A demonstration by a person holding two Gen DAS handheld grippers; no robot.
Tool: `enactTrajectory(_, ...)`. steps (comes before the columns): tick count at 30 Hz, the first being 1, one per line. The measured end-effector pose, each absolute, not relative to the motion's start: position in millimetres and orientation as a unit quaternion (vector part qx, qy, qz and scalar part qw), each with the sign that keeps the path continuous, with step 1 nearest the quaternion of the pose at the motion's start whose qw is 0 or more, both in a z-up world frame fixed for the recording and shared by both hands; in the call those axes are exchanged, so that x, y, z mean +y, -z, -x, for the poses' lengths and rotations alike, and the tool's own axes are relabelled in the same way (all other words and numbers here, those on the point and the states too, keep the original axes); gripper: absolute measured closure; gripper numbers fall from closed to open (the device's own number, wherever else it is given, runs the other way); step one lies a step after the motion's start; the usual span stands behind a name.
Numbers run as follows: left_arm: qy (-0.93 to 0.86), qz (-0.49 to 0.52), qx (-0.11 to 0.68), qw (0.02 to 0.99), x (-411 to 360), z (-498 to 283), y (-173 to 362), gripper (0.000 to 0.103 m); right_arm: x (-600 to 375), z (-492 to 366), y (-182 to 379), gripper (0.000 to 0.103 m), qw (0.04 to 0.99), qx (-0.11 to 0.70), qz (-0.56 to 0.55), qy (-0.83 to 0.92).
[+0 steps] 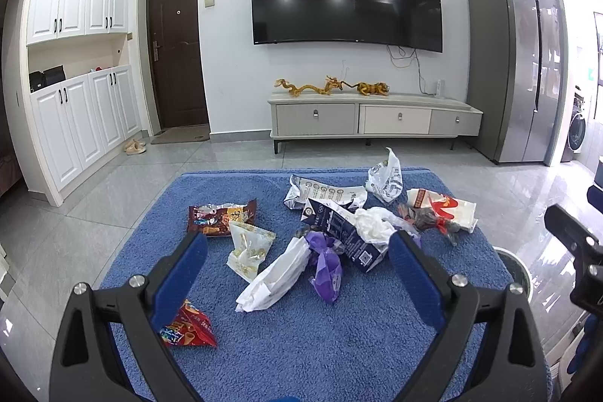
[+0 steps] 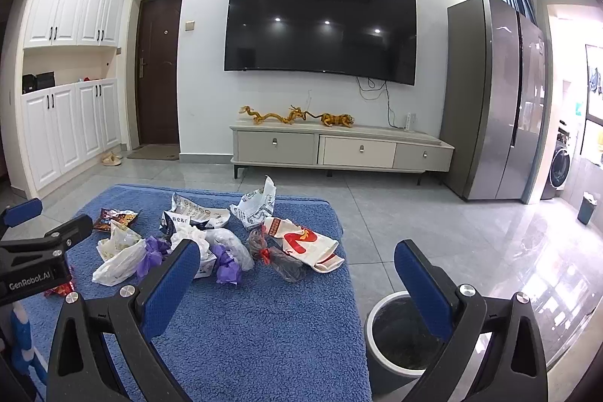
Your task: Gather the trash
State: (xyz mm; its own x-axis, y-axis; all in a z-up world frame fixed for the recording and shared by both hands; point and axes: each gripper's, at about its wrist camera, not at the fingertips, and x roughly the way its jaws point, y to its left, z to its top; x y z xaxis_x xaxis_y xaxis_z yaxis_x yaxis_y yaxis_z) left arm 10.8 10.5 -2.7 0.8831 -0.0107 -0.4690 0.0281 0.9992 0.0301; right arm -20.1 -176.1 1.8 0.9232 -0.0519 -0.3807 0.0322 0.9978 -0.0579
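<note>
Right wrist view showed both grippers, left (image 1: 297, 251) and right (image 2: 297, 262), gaping wide and empty above wrappers (image 2: 211, 236), bin (image 2: 392, 334) beside the mat (image 2: 264, 326) for drops.

right gripper (image 2: 297, 262) gapes above blue mat (image 2: 264, 326), wrappers (image 2: 301, 240) ahead, bin (image 2: 395, 334) beside

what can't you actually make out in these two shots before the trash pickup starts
- Inside of the round white-rimmed bin: right wrist view, partly covered by the open right tool; left wrist view shows only a sliver.
- Small red snack wrapper: left wrist view, partly behind a finger of the open left tool.
- Dark blue printed carton: crumpled white plastic covers part of it; print too small to read.
- Near edge of the blue fluffy cloth: cut off by both frames.
</note>
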Motion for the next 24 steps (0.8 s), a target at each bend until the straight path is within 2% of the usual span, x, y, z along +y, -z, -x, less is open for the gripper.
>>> enactTrajectory(24, -0.002, -0.01, 0.237, 0.972, 22, -13, 9, 0.006, -170, 13, -5, 0.0, 0.98, 0.195, 0.035, 0.029)
